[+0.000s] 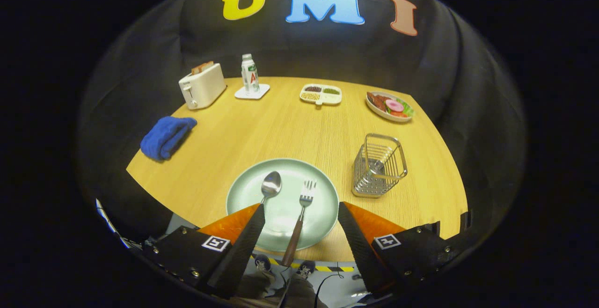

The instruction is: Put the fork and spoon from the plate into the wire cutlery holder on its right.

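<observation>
Claw (301, 214) wide open, holding nothing, above plate (243, 191) with spoon (271, 184), fork (304, 200). Wire holder (379, 167) beside plate. Blue cloth (166, 135), toaster (202, 85) far off.

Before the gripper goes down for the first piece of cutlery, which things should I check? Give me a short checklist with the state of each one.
1. Gripper open, nothing held: ok; the jaws stand wide apart above the near part of the plate.
2. Fork free to take: ok; it lies between the jaws, its handle sticking out over the plate's near rim.
3. Spoon free to take: ok; it lies beside the fork, apart from it, its handle passing under the left finger.
4. Wire holder upright, right of the plate: ok.
5. Holder empty inside: ok, as far as the wires let me see.
6. Height above the plate: cannot tell.
</observation>
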Demonstrator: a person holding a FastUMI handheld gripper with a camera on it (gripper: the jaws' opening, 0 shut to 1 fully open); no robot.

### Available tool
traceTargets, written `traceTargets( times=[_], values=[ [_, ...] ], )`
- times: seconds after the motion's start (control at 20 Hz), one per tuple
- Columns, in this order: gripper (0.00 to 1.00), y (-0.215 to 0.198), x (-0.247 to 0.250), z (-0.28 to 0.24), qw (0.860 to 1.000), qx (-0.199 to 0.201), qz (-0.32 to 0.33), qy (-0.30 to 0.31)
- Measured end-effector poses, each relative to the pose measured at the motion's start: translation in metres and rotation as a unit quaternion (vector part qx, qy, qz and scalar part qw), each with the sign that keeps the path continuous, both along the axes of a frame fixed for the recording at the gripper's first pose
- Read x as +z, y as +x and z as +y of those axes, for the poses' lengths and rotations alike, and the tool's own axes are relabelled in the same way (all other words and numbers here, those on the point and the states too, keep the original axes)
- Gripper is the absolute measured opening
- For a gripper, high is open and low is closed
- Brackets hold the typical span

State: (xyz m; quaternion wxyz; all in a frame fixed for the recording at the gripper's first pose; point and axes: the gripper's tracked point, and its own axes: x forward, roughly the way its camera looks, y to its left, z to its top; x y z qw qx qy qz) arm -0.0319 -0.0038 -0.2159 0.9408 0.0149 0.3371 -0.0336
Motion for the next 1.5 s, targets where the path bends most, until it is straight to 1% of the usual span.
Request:
traceTargets(
  times=[0.05, 0.1, 0.3, 0.35, 0.4, 0.45, 0.55, 0.6, 0.65, 0.7, 0.75, 0.85, 0.9, 0.95, 1.05, 1.1, 1.15, 1.25, 1.4, 1.5],
  values=[
    [0.96, 0.001, -0.009, 0.001, 1.0, 0.003, 0.015, 0.002],
    [0.91, 0.0, -0.015, 0.004, 1.0, 0.008, 0.028, 0.006],
    [0.91, -0.001, -0.045, 0.013, 0.995, 0.028, 0.091, 0.004],
    [0.9, 0.0, -0.051, 0.013, 0.994, 0.028, 0.105, 0.004],
    [0.85, 0.001, -0.057, 0.013, 0.993, 0.028, 0.116, 0.001],
    [0.85, 0.002, -0.064, 0.009, 0.991, 0.025, 0.133, -0.011],
    [0.71, -0.001, -0.077, 0.005, 0.984, 0.032, 0.173, -0.03],
    [0.56, -0.002, -0.081, 0.005, 0.981, 0.035, 0.188, -0.03],
    [0.48, 0.001, -0.085, 0.009, 0.98, 0.04, 0.195, -0.022],
    [0.42, -0.001, -0.087, 0.008, 0.977, 0.041, 0.209, -0.027],
    [0.36, -0.001, -0.09, 0.007, 0.974, 0.042, 0.221, -0.032],
    [0.35, 0.0, -0.095, 0.006, 0.968, 0.041, 0.245, -0.034],
    [0.28, -0.001, -0.101, 0.005, 0.965, 0.046, 0.256, -0.028],
    [0.2, -0.004, -0.098, 0.006, 0.962, 0.051, 0.266, -0.02],
    [0.2, 0.0, -0.095, 0.008, 0.961, 0.062, 0.268, -0.004],
    [0.2, -0.001, -0.091, 0.006, 0.963, 0.056, 0.265, 0.005],
    [0.02, 0.0, -0.093, 0.002, 0.958, 0.062, 0.281, 0.005],
    [0.02, 0.001, -0.089, 0.002, 0.954, 0.081, 0.287, 0.013],
    [0.02, 0.002, -0.076, -0.017, 0.95, 0.107, 0.293, -0.008],
    [0.01, -0.003, -0.061, -0.026, 0.942, 0.131, 0.308, -0.02]
  ],
)
